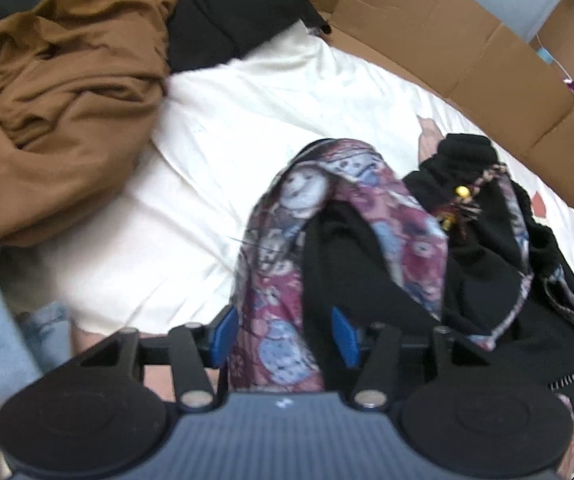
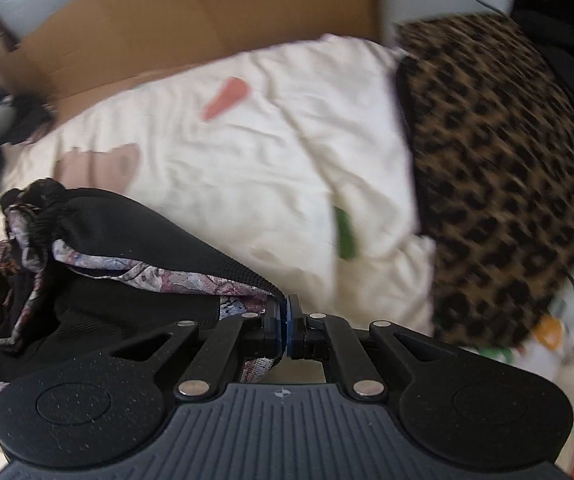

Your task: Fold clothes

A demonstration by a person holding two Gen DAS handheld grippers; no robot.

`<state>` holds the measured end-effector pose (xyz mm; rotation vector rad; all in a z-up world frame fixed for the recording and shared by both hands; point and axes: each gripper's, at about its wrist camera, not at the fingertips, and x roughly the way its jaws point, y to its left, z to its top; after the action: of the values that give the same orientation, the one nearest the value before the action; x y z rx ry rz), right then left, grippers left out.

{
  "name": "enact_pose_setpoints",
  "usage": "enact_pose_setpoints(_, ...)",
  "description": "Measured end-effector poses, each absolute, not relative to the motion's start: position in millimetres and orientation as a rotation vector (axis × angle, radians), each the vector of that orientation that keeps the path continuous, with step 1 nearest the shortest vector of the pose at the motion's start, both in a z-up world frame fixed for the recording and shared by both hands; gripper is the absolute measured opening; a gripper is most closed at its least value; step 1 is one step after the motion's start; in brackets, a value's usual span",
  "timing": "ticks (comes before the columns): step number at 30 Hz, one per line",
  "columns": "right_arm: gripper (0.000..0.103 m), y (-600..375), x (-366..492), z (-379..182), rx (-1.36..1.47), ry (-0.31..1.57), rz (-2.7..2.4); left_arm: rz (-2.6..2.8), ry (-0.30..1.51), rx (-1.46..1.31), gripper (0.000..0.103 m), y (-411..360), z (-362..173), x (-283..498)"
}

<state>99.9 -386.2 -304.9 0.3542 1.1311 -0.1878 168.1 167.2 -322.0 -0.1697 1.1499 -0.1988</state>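
Observation:
A garment with a purple-and-blue patterned outside and black lining (image 1: 351,240) hangs bunched over the cream bedsheet (image 1: 227,152). My left gripper (image 1: 285,336) has its blue fingers (image 1: 223,334) spread wide, with a thick fold of the garment running between them. In the right wrist view the same garment (image 2: 127,256) stretches off to the left. My right gripper (image 2: 286,328) is shut on its black-and-patterned edge.
A brown garment (image 1: 67,120) lies crumpled at the left, with dark clothes (image 1: 227,8) behind it. Cardboard (image 1: 447,32) runs along the far side of the bed. A leopard-print piece (image 2: 499,176) lies on the sheet (image 2: 247,152) at the right.

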Motion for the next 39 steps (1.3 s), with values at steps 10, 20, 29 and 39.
enact_pose_setpoints(10,0.001,-399.7,89.4,-330.2,0.358,1.179,-0.243,-0.189,1.153,-0.12,0.067,151.8,-344.5,192.5)
enact_pose_setpoints(20,0.038,-394.2,86.9,-306.0,0.35,1.132,-0.136,-0.252,1.183,-0.135,0.052,132.6,-362.9,206.5)
enact_pose_setpoints(29,0.046,-366.2,99.4,-286.0,0.306,1.032,0.025,-0.295,1.175,-0.148,0.007,133.0,-351.6,194.8)
enact_pose_setpoints(39,0.047,-328.7,112.7,-283.3,0.253,0.999,0.155,-0.255,1.206,-0.129,0.007,171.6,-324.4,163.8)
